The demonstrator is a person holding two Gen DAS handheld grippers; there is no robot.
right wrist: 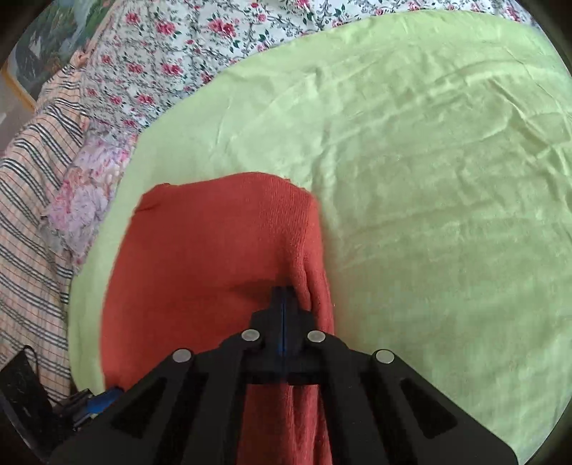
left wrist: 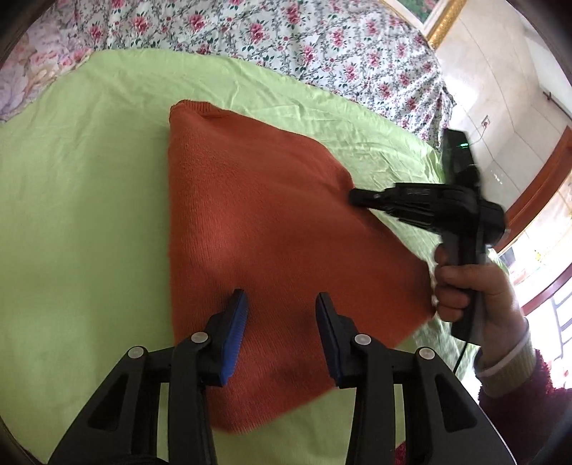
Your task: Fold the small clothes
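Note:
An orange knit garment (left wrist: 271, 229) lies folded into a rough rectangle on a light green sheet (left wrist: 82, 214). My left gripper (left wrist: 282, 304) is open, its blue-padded fingers (left wrist: 236, 329) spread just above the garment's near part, holding nothing. In the left wrist view my right gripper (left wrist: 357, 196) touches the garment's right edge, held by a hand. In the right wrist view the right gripper (right wrist: 284, 291) is shut, its tips pressed against a raised fold of the orange garment (right wrist: 200, 250); whether cloth is pinched between them I cannot tell.
A floral bedspread (left wrist: 286, 35) lies beyond the green sheet (right wrist: 429, 179). A striped cloth (right wrist: 32, 200) and a pale floral pillow (right wrist: 85, 200) lie to the left. A wall, framed picture (left wrist: 443, 18) and wooden trim stand at the right.

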